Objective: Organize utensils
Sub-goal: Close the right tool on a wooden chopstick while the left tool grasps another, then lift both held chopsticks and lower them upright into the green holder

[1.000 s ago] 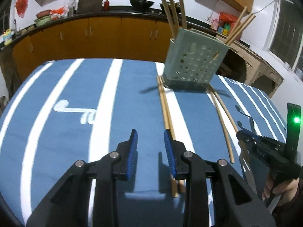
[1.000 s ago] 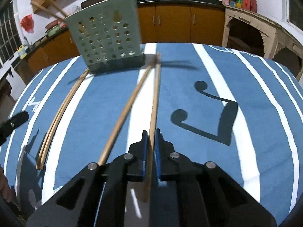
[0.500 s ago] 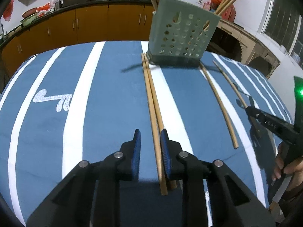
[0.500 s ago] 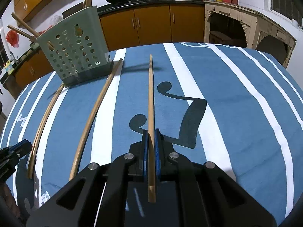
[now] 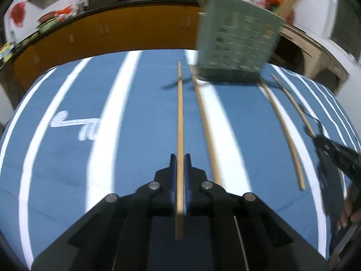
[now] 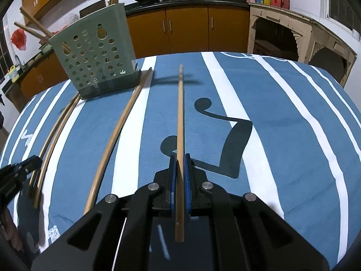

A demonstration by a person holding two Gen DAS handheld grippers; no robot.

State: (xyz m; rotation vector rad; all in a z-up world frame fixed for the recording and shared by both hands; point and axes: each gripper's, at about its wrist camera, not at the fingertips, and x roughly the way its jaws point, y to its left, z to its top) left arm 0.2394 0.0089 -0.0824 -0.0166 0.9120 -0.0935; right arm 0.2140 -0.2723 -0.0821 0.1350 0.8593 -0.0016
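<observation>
The left gripper [image 5: 180,169] has its blue pads pressed tight on a long wooden chopstick [image 5: 180,117], and the far tip of that stick points toward the green holder with holes [image 5: 237,43], just off its left bottom corner. The right gripper [image 6: 180,169] is pinching another chopstick [image 6: 180,117] the same way, with its tip out to the right of the green holder [image 6: 94,58]. Three more chopsticks lie flat on the blue striped cloth [image 6: 282,135]: one [image 6: 117,135] runs from the holder's right corner toward the grippers, two [image 6: 52,140] run from its left corner, and more sticks stand inside it.
</observation>
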